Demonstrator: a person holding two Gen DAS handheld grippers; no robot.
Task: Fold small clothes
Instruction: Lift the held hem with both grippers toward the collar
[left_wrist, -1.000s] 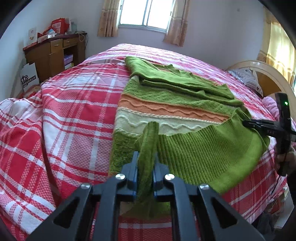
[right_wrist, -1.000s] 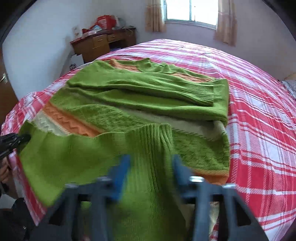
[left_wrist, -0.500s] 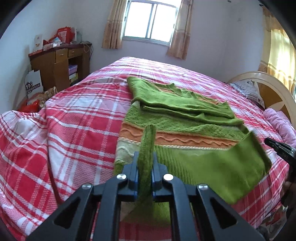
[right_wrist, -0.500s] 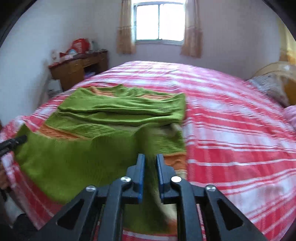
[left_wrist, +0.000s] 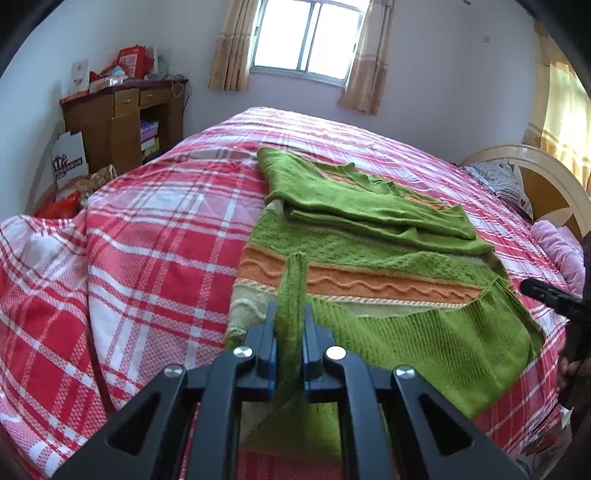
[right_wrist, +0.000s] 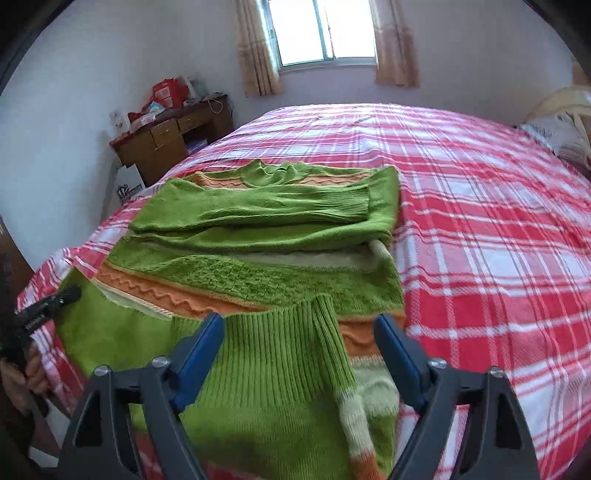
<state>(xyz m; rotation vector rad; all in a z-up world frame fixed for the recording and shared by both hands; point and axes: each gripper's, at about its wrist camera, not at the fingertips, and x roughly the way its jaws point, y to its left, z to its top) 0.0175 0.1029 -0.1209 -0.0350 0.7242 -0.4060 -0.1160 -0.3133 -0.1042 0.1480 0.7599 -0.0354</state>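
Green sweater (left_wrist: 369, 236) lies near the bed's (left_wrist: 147, 229) front edge. Right hand-held gripper (right_wrist: 299, 343), pressed together a moment ago, is now opening, hem loose between its jaws; left hand-held gripper (left_wrist: 290, 332) still pinches the hem. Bottom fold is probably landing.

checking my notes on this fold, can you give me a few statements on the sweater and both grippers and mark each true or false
1. The left gripper is clamped on the green sweater's hem. True.
2. The right gripper is pinching the hem. False: its jaws are opening, with the ribbed hem lying loose between them.
3. The sweater lies on a red plaid bedspread. True.
4. The sleeves are spread out to the sides. False: they are folded across the body.
5. The sweater has an orange band. True.
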